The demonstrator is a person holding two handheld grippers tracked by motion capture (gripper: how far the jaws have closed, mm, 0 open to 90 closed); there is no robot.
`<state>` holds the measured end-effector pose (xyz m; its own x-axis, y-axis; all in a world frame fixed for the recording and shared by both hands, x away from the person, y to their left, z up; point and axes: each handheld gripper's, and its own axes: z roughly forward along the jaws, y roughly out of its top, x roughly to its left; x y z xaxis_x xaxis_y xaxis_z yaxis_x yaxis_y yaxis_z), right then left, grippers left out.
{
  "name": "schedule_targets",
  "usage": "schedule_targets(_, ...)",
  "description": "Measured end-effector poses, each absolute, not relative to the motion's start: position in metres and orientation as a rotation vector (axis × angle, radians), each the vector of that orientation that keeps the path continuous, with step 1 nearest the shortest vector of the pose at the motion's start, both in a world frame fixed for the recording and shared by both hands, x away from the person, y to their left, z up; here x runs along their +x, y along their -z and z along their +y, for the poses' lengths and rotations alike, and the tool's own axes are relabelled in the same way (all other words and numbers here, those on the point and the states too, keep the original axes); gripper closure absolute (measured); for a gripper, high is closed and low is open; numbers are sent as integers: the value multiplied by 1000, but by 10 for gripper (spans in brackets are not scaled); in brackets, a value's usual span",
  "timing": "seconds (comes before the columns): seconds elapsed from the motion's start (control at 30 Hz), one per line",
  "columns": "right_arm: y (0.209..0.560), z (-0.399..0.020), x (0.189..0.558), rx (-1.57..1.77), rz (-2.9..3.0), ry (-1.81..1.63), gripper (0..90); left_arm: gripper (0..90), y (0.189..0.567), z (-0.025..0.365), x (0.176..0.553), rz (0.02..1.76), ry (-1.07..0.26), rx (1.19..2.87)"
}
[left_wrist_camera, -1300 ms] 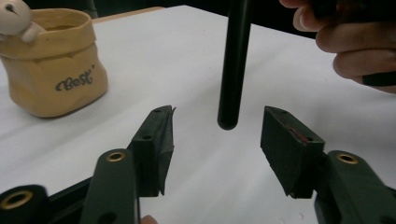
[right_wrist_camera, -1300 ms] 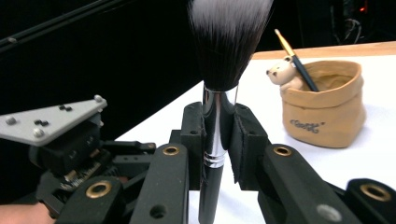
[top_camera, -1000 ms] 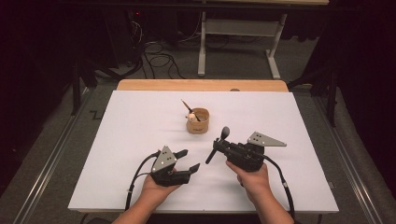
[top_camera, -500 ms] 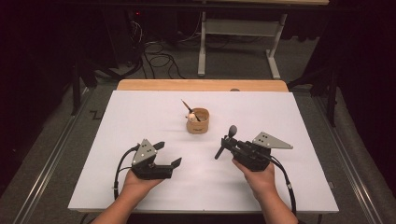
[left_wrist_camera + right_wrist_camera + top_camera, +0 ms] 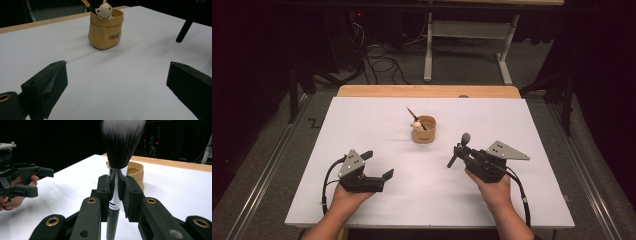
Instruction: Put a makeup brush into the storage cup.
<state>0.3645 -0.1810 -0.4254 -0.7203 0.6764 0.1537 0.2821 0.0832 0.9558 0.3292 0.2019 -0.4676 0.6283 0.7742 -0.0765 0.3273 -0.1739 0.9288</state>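
A black-handled makeup brush (image 5: 459, 150) with a dark, white-tipped head (image 5: 121, 142) is clamped by its silver ferrule in my right gripper (image 5: 462, 152), which is shut on it at the right of the white table. The handle's end (image 5: 184, 27) hangs just above the table. My left gripper (image 5: 378, 165) rests low at the front left. Its jaws have just been opening and now stand wide apart (image 5: 117, 72) with nothing between them. A tan pouch-shaped cup (image 5: 424, 130) with a small bear figure (image 5: 104, 10) and a pencil in it stands mid-table beyond both grippers.
The white sheet (image 5: 362, 120) covers the table, with a wooden edge (image 5: 427, 90) at the back. Beyond the table are cables on the floor and a white table frame (image 5: 467, 30). Metal rails (image 5: 267, 165) run along both sides.
My left gripper has slid to the left, away from the right gripper, and its jaws have spread wider. The right gripper with the brush has barely moved.
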Motion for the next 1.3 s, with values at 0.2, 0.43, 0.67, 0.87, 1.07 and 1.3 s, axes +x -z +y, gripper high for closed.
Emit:
schedule_targets(0.2, 424, -183, 365, 947, 2033, -1676, 780, 16, 471, 204, 330, 903, -510, 1742)
schedule_targets(0.43, 423, -182, 368, 946, 2027, -1676, 780, 5, 471, 204, 329, 897, -495, 1723)
schedule_targets(0.67, 420, -177, 372, 941, 2020, -1681, 780, 3, 471, 203, 328, 883, -490, 1730)
schedule_targets(0.87, 417, -170, 379, 932, 2014, -1678, 780, 3, 471, 202, 327, 873, -491, 1731)
schedule_targets(1.07, 414, -164, 387, 933, 2004, -1692, 780, 3, 472, 201, 327, 867, -481, 1738)
schedule_targets(1.3, 409, -154, 399, 925, 2001, -1698, 780, 3, 471, 202, 326, 868, -486, 1734)
